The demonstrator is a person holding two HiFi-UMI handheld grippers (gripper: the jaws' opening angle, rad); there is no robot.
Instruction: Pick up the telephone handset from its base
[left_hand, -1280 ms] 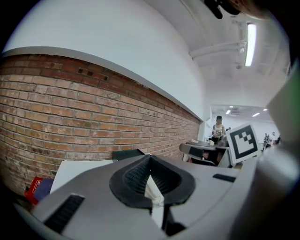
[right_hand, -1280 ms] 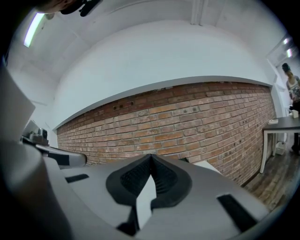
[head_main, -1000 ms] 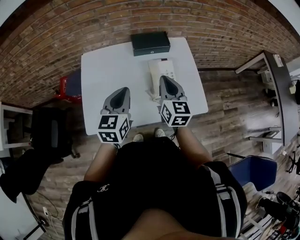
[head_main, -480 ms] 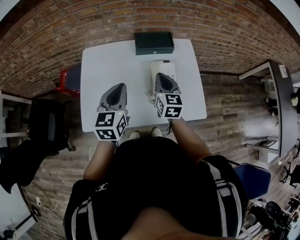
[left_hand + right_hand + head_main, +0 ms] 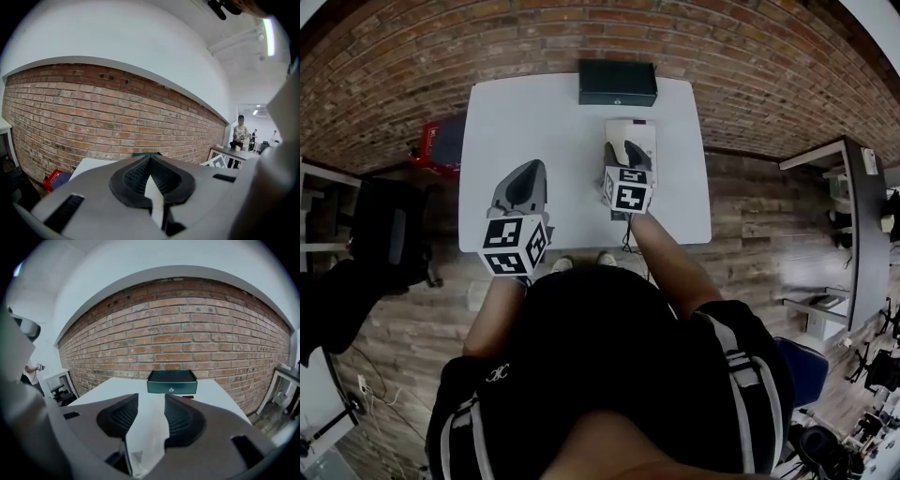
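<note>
Right gripper (image 5: 624,150): opening just now, with jaws apart and nothing pressed between the pads, poised over the telephone just right of centre in the head view. Left gripper (image 5: 528,173): pinched shut on nothing, over bare table (image 5: 516,103) at centre left, well apart from the phone.

For a clean pick-up:
- Finish opening before going any lower.
- Set the jaw gap across the narrow middle of the handset (image 5: 613,131), not across either end.
- Bring both pads down along its sides and close only once it sits squarely between them.
- Lift straight up off the base (image 5: 645,133), without dragging sideways.
- Keep the left gripper clear, or ready to steady the base should it rise too.

Hard to read from above: most of the handset, covered by the right gripper, with only a white sliver at its left. In the right gripper view, only a white strip with a small label low between the jaws, possibly the handset's near end. No telling from either view how high the pads hang above the phone.

Farther back, at the table's far edge, a dark green box (image 5: 171,381), sharp enough. Behind it a brick wall (image 5: 187,333), bowed by the lens.
</note>
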